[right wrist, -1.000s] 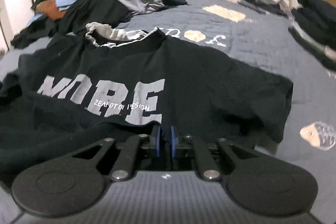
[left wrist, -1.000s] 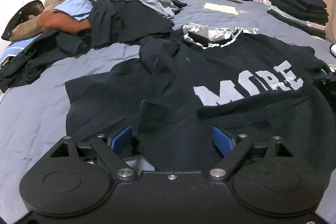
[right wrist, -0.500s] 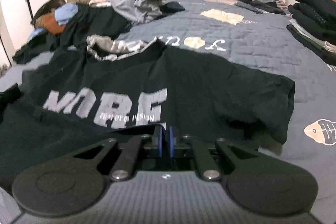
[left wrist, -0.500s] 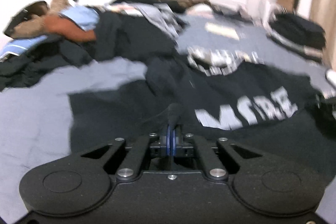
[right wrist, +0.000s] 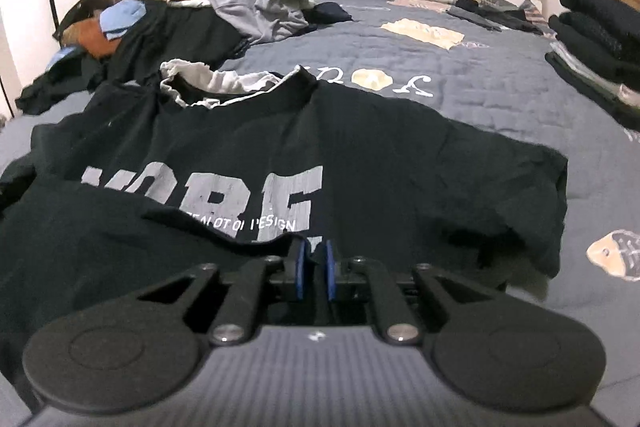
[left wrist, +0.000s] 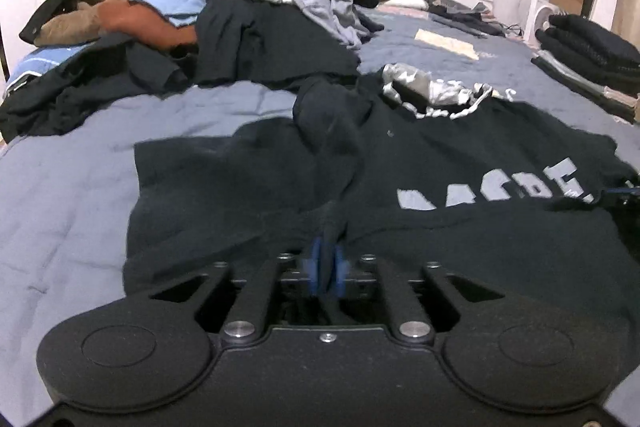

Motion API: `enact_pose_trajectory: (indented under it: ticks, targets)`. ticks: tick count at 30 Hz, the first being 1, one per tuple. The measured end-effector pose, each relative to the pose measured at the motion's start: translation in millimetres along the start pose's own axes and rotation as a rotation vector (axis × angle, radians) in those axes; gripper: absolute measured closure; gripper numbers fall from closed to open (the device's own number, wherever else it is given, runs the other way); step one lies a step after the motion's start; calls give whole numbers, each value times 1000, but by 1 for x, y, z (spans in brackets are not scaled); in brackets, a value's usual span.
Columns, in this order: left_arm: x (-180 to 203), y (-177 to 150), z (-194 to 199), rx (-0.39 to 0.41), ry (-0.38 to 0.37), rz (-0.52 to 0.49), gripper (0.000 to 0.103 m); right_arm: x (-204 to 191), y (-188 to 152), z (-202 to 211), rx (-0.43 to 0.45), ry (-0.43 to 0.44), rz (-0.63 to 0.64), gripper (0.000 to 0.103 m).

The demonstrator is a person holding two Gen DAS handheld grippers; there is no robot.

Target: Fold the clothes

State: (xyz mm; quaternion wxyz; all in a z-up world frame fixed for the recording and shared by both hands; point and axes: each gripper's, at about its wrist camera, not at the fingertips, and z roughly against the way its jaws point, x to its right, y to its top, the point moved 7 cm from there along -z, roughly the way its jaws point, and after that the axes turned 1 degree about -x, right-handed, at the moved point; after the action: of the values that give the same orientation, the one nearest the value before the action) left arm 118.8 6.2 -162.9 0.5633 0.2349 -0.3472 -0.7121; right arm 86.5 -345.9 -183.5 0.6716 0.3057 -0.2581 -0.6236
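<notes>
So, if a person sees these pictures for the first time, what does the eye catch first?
First the black T-shirt with big pale letters, spread on the blue quilt right ahead of both grippers. The left gripper and the right gripper each have its hem between the blue pads, and both are opening. Next come the unsorted clothes pile at the far left and the folded dark stack at the right edge.

The first letters of the black shirt's (right wrist: 360, 147) grey print are hidden under its folded-up hem. The stack of folded clothes (right wrist: 596, 39) is cut off at the frame's right edge. The left claw's pads (left wrist: 316, 267) are blurred.
</notes>
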Motion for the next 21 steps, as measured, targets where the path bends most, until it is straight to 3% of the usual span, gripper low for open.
enact_pose_trajectory:
  ticks: [1,2,4,7,14,21]
  targets:
    - [-1,2,8,24,9,11,25,-1,2,5,6,1,4,78]
    - [-2,5,18,64,21,16,16,-1,5,12,22,1,3,73]
    - [-1,8,38,129,23,10,14,2,8,27,54,-5,-17,55]
    - [3,6,60,150,-7,44,14,7,12,50,100,-2,-74,47]
    - [4,-9,86,131,-105,213,9,0,13,97,143,94,-165,43]
    - [-8,-49,101,64,-205,459,9,-30,-12,115,102,189,-215,40]
